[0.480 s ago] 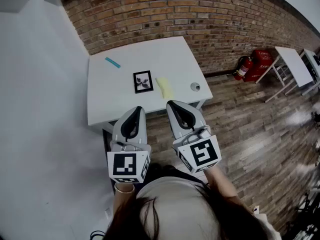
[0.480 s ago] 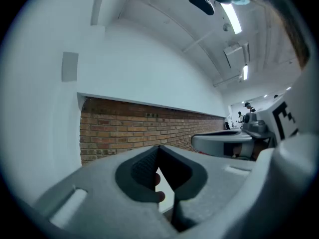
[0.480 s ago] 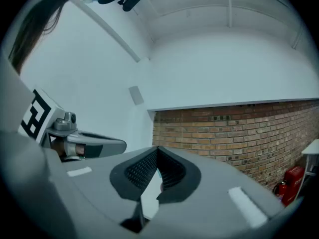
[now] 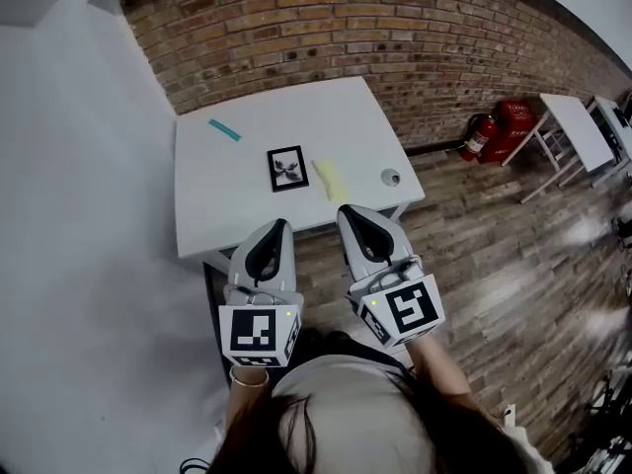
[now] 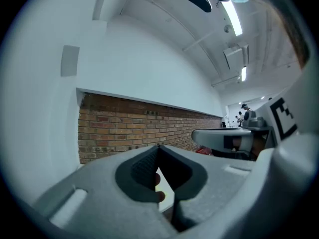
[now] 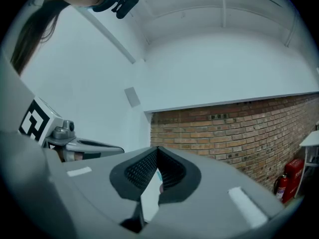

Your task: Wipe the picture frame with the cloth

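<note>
My left gripper and right gripper: jaws closed, nothing held, both hovering short of the picture frame. It lies on the table, with the cloth just right of it.

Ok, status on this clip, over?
Left gripper, right gripper: jaws shut, empty, near white table's front edge. Black picture frame untouched, folded yellow cloth beside it. Nothing in the way.

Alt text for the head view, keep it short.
The left gripper and right gripper, jaws shut and empty, hover at the near edge of a white table. On it lie a black picture frame and, just right of it, a yellow cloth, both untouched.
</note>
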`<state>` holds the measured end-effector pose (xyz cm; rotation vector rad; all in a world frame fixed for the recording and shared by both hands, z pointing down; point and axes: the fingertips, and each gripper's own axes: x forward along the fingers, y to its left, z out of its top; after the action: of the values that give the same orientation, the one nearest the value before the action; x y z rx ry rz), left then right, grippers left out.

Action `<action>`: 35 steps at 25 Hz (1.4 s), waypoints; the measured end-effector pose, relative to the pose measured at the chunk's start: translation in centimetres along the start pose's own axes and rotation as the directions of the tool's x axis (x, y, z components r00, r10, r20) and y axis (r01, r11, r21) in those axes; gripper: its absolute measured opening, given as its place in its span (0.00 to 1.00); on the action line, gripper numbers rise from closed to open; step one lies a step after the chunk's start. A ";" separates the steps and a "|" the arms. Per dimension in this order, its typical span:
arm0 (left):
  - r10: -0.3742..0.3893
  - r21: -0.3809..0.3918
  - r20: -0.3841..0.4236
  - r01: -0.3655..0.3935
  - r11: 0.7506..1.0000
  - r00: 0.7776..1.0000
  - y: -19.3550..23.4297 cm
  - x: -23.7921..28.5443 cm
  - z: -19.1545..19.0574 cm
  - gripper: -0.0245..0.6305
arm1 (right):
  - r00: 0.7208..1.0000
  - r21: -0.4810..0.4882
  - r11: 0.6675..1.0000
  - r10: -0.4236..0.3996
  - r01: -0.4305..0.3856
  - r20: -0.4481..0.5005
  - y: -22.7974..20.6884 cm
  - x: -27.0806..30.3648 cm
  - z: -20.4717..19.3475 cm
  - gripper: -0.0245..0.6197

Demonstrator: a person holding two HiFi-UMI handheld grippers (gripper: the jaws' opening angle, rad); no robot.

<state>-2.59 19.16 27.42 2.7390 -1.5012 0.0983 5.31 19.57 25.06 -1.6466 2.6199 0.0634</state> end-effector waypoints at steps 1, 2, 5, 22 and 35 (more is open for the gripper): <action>-0.004 -0.001 -0.002 0.004 1.000 1.000 0.3 0.0 -0.1 0.04 | 1.000 0.001 1.000 -0.005 0.005 0.000 0.1 0.2 -0.1 0.05; -0.008 -0.002 -0.003 0.008 1.000 1.000 0.5 0.0 -0.3 0.04 | 1.000 0.001 1.000 -0.011 0.011 -0.001 0.2 0.4 -0.2 0.05; -0.024 -0.007 -0.007 0.024 1.000 1.000 1.4 0.2 -0.8 0.04 | 1.000 0.002 1.000 -0.025 0.025 -0.008 0.4 1.2 -0.5 0.05; -0.066 -0.021 -0.040 0.065 0.998 0.997 4.8 3.3 -2.1 0.04 | 0.997 -0.003 0.998 -0.064 0.064 -0.037 -0.3 6.0 -2.0 0.03; -0.017 -0.015 -0.067 0.016 1.000 0.998 6.8 9.2 -3.1 0.04 | 0.997 0.008 0.998 -0.059 0.060 -0.059 -5.2 10.4 -4.0 0.03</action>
<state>-3.51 7.95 30.99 2.7076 -1.4567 0.1765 5.45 7.68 28.38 -1.7485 2.6063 0.0004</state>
